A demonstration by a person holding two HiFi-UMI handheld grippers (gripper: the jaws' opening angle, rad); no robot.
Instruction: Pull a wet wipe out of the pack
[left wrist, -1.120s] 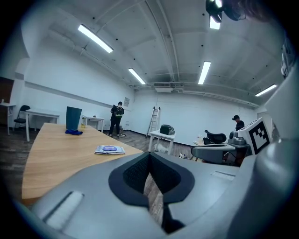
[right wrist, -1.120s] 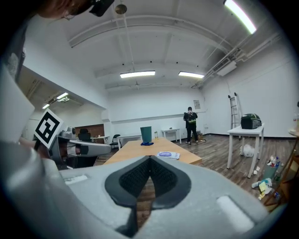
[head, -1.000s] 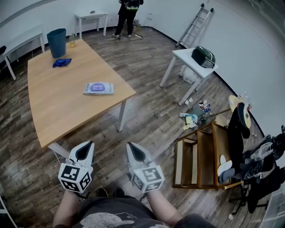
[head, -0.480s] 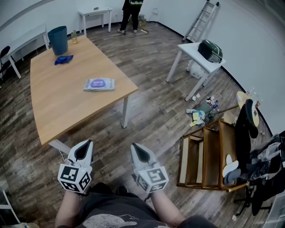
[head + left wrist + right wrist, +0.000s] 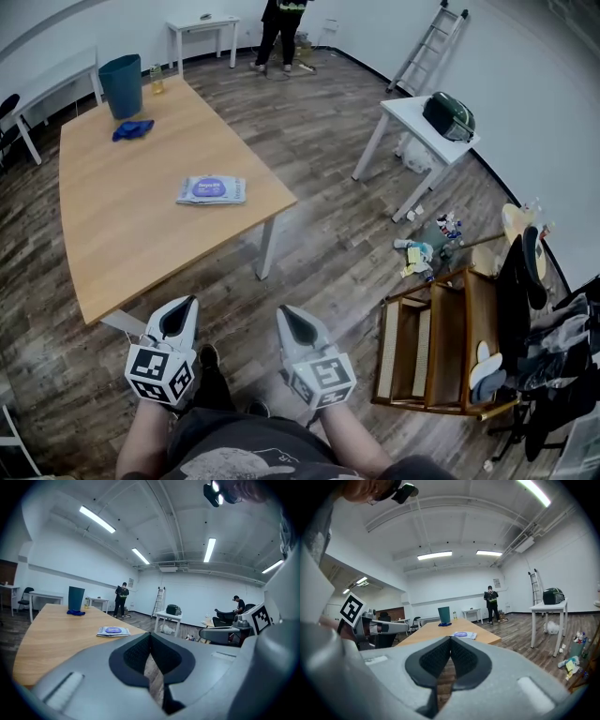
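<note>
Fingers (image 5: 133,656) of our left gripper (image 5: 150,635) are shut, dark ribbed pads meeting tip to tip with nothing between them. Right gripper (image 5: 450,638) the same: pads pressed on each other, empty. We hold both low in front of us, side by side and just apart, pointing ahead and a little downward, each with its marker cube (image 5: 159,373) at the near end. Below them is wood-plank floor (image 5: 328,244), not the table (image 5: 122,234); we stand off its near corner. Pack (image 5: 211,189) lies flat on the table top, toward the right edge, well apart from both grippers. It is white with a purple oval label on its upper face; whether the flap is lifted, too small to tell. No wipe showing out of it. Further back on the same table: a blue cloth (image 5: 131,130), then a teal bin (image 5: 121,86) upright at the far end, a small bottle (image 5: 156,82) just beside it. Across open floor to the right stands a small white table (image 5: 408,111) carrying a dark green bag (image 5: 448,116); a ladder (image 5: 429,45) leans on the wall behind it. Bits of litter (image 5: 424,251) lie on the floor near that table's legs. Closer on our right, a wooden rack (image 5: 436,337), and beside it a chair draped in dark clothes (image 5: 525,281). One person (image 5: 281,26) stands at the far end of the room. The left gripper view shows a second person (image 5: 239,604) off to the right.
</note>
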